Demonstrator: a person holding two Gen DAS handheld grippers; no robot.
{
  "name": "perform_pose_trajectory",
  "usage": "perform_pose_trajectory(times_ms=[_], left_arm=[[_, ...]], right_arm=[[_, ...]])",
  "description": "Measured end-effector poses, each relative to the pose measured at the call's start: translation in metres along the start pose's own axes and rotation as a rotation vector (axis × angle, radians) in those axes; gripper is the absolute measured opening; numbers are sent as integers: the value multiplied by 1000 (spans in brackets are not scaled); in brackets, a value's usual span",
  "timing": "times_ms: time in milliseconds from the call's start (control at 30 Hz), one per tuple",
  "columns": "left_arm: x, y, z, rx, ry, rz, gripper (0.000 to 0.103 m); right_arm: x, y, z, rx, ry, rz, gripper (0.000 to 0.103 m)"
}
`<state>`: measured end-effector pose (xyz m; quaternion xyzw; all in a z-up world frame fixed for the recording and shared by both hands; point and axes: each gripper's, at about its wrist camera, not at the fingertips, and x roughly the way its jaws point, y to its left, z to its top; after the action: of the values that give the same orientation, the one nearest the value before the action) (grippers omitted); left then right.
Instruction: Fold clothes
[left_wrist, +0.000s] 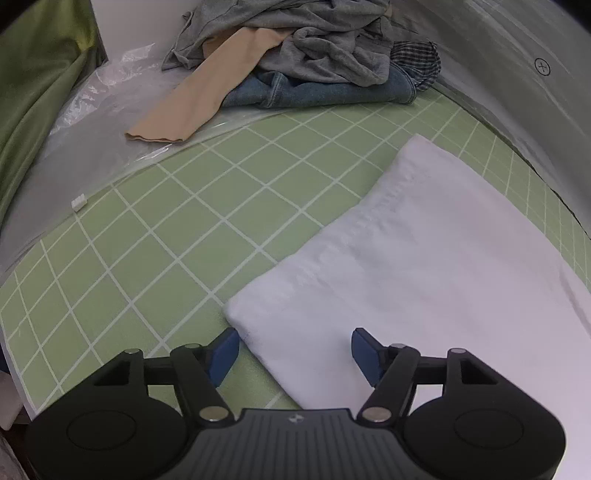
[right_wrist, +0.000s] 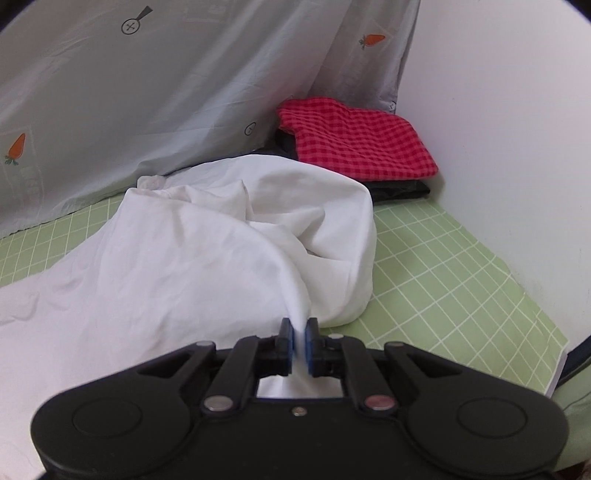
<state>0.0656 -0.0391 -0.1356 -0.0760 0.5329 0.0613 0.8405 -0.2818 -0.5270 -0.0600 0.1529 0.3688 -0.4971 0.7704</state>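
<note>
Mid-fold on the white garment (right_wrist: 192, 258), spread over the green gridded mat (left_wrist: 155, 243) on the desk. Nearest, the right gripper (right_wrist: 300, 341) with jaws closed on a pinched ridge of the white cloth, lifting it so the fabric tents up from the clamp. On the other side, the left gripper (left_wrist: 295, 347) poised over the garment's near corner, jaws open and straddling the hem, nothing pressed between them yet. Next move, by judgement: close the left jaws on that corner, then carry both held edges across together to lay 1 half over the other.

Room: bare mat to the left of the straight hem. Farther off, obstacles: a clear plastic sheet (left_wrist: 96, 110) and an unfolded heap of grey, tan and denim clothes (left_wrist: 306, 59), and a red checked stack (right_wrist: 354, 144) against the printed grey cloth (right_wrist: 147, 92).
</note>
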Motion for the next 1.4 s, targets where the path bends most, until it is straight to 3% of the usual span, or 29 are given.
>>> perform_pose_trajectory(times_ms=[133,200,300,433,500,567,633,800,1000,1100,1200,1400], left_arm=[[2,1,-1,14,-7,4,69],[1,3,-1,14,-12,3,69],[-1,2,0,18,-17,-15,69],[-12,-9,-1,68,-37,-16,69],[-20,-16,-3,92,-47,-34,69],[-27,-26,-6,115,-61,-53,70],[-33,-34,-11,132,-64,-58,70],[-47,-50,-27,138,-52,-91,70],[-55,-64,-48,175,-43,-117,75],[-50,-61,-52,133,-6,-134,75],[-41,-50,-50,41,35,-173,75],[-30,-25,-35,-104,33,-187,75]], right_arm=[[-2,3,-1,-4,12,-9,11],[-4,4,-1,-1,12,-1,25],[-11,0,0,39,-12,33,37],[-25,-22,1,182,-51,82,41],[-29,-39,2,286,-63,107,51],[-30,-56,1,383,-65,126,52],[-28,-68,-1,455,-53,142,55],[-12,-75,-21,486,34,170,64],[16,-86,-56,719,125,306,66],[34,-80,-64,791,171,368,68],[44,-75,-68,854,190,374,74],[48,-66,-67,894,197,387,75]])
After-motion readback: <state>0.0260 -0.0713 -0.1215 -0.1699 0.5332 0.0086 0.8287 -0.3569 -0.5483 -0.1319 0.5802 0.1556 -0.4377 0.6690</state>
